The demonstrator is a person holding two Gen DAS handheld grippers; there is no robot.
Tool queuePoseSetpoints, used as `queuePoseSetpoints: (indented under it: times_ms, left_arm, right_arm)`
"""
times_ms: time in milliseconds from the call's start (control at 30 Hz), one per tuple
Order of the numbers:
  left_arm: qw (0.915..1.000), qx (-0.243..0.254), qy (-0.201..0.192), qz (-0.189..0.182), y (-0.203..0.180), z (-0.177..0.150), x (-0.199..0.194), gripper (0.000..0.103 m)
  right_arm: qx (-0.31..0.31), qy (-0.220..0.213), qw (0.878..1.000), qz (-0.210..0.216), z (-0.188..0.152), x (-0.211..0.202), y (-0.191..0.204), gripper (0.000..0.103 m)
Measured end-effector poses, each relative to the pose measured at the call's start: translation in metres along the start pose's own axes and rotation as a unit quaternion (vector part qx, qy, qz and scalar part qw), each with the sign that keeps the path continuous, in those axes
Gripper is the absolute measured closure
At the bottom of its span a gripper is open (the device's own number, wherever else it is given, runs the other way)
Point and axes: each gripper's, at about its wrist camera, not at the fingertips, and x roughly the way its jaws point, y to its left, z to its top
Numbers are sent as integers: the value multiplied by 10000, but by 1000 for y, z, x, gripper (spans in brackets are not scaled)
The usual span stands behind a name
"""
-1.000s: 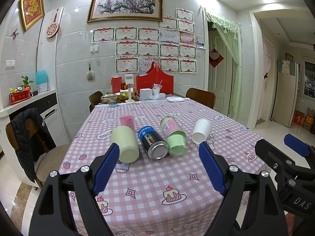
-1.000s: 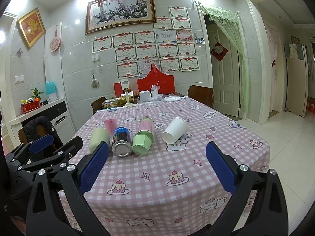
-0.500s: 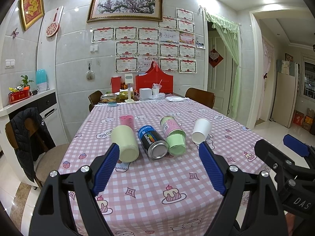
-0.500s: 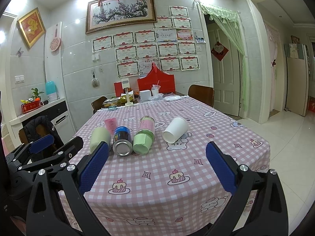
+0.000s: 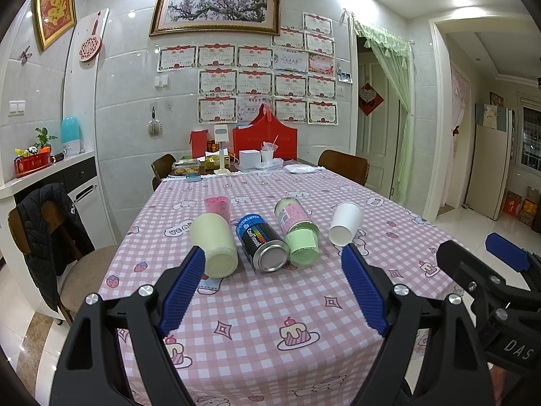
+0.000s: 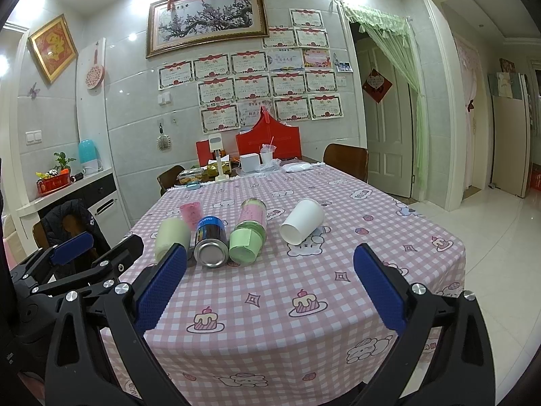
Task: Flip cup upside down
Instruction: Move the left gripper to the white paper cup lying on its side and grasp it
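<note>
A white paper cup point(image 5: 345, 222) lies on its side on the pink checked tablecloth, mouth toward me; it also shows in the right wrist view point(image 6: 302, 221). A pale green cup point(image 5: 213, 244) lies on its side at the left point(image 6: 171, 238). A pink cup point(image 5: 217, 205) stands behind it point(image 6: 191, 214). My left gripper point(image 5: 275, 291) is open and empty, near the table's front edge, short of the row. My right gripper point(image 6: 270, 287) is open and empty, also at the front edge, to the right of the left one.
A blue-black can point(image 5: 263, 241) and a green-capped jar point(image 5: 297, 230) lie on their sides between the cups. Boxes and dishes point(image 5: 250, 160) crowd the far end of the table. Chairs stand at the left point(image 5: 57, 237) and far right point(image 5: 343, 165).
</note>
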Motion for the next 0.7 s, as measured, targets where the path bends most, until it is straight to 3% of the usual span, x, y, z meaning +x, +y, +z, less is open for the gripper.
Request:
queuePoseSetpoints:
  times_ms: [700]
  left_arm:
    - [9991,69,383,-179,-13,-6,37,21]
  right_arm:
    - [307,370,9988,-124,-7,22,-23,8]
